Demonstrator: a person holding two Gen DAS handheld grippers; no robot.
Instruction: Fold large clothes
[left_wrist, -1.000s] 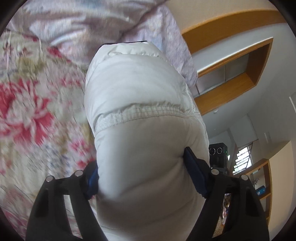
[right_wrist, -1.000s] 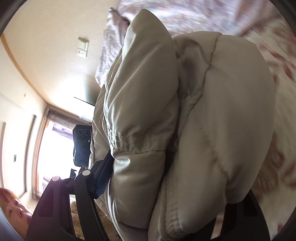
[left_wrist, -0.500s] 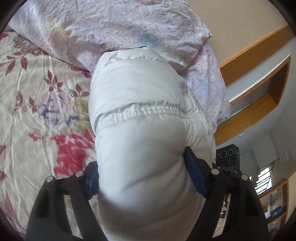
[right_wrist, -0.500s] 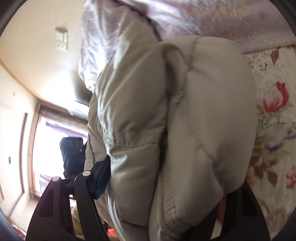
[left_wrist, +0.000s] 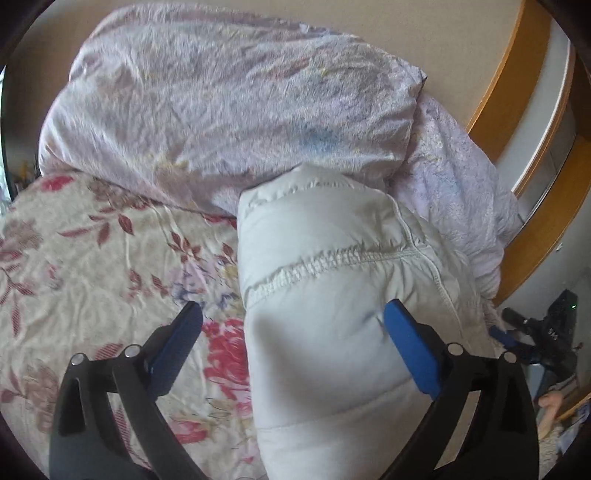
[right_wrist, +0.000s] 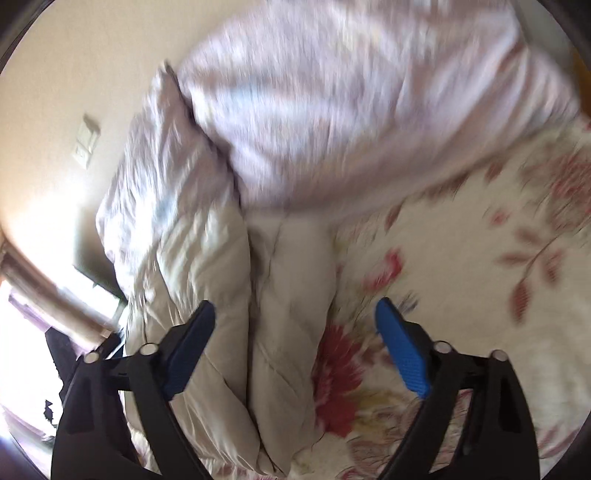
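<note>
Soft daylight, blown-out window (right_wrist: 22, 332) glare, right-wrist motion blur, fisheye vignetting.

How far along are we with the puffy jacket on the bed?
Done: the white padded jacket lies bundled in thick folds on the floral sheet, against the lilac duvet. In hand: both grippers are letting go, the left gripper and right gripper opening, fingers apart. Left: draw back and check that the bundle holds.
</note>
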